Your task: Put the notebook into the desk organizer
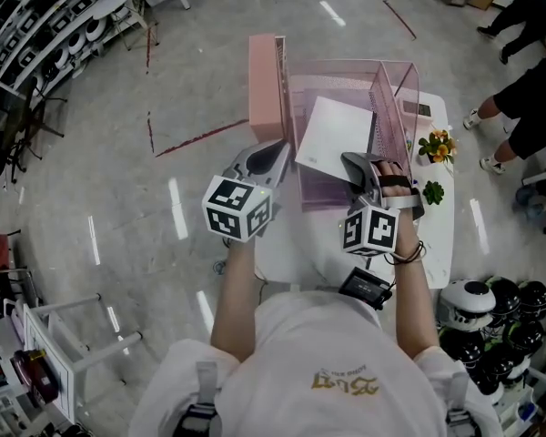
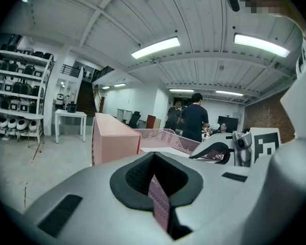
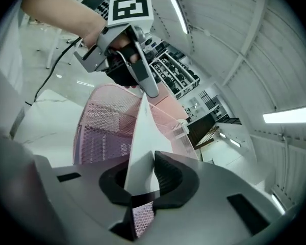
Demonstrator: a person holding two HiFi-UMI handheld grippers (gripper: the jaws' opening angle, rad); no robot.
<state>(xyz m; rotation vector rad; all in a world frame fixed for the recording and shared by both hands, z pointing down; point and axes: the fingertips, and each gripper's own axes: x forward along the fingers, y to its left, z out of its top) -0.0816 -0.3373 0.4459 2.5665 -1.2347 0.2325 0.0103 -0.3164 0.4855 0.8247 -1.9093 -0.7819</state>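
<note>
Left gripper [image 1: 271, 159] clamps a mesh wall of the pink desk organizer [image 1: 396, 78] — apparently to steady it — while the white notebook [image 1: 332, 137] sits tilted inside its wide compartment, one edge pinched by the right gripper [image 1: 358, 167].

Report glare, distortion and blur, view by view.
Head view: sharp, with light streaks glaring on the floor. Left gripper view: fisheye bends the ceiling beams, corners black, a mosaic patch top right, the organizer wall between the jaws soft. Right gripper view: same fisheye, tilted; the notebook is a plain white wedge.
</note>
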